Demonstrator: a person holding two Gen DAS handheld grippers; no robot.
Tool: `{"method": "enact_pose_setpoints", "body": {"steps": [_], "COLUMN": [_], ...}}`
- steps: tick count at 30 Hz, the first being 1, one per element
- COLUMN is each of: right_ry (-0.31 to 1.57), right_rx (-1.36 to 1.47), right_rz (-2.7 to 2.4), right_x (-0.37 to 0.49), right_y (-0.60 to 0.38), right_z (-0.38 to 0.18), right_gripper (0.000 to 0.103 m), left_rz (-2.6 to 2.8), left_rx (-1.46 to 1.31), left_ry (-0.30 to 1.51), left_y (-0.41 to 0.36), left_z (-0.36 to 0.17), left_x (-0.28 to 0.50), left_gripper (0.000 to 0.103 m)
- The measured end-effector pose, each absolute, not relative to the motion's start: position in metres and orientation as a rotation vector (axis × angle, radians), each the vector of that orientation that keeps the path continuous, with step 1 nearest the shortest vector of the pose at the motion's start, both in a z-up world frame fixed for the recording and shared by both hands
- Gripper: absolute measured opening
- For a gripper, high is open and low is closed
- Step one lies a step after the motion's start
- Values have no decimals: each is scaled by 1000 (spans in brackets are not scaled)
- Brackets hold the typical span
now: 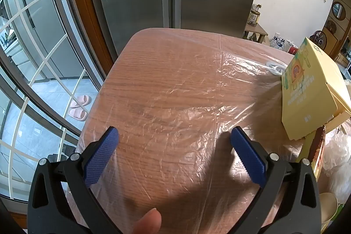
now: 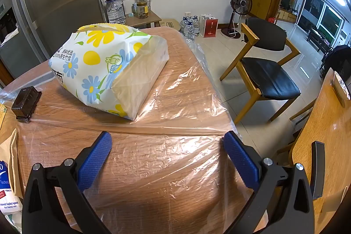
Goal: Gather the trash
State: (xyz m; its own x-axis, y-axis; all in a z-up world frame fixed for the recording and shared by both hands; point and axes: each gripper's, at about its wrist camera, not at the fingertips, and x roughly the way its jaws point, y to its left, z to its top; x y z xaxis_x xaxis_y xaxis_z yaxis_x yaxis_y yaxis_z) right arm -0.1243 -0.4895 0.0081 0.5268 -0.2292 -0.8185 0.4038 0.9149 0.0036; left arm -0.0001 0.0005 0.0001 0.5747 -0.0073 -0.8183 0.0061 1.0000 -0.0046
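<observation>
Both pairs of fingers stand wide apart and hold nothing: your left gripper (image 1: 174, 135) and right gripper (image 2: 167, 140) hover over the plastic sheet (image 2: 179, 89) covering the desk (image 1: 153, 63). You are at the start, nothing collected yet. The tissue pack (image 2: 103, 71) lies beyond the right gripper; the yellow box (image 1: 311, 91) sits right of the left one. Pick one, descend and close on it.

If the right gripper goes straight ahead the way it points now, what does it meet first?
Probably the clear plastic sheet covering the table; the flowered tissue pack lies farther ahead, left of its line.
</observation>
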Motion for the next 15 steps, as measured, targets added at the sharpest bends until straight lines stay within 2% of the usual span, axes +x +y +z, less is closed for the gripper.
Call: {"method": "enact_pose_setpoints", "body": {"steps": [15], "right_ry": [944], "right_rx": [202], "right_rz": [-382], "right_x": [-124], "right_y": [-489], "right_z": [8], "right_gripper": [99], "left_rz": [-7], "left_rx": [3], "left_ry": [960], "left_y": [0], "left_z": [0], "left_x": [-1], "left_gripper": [102]}}
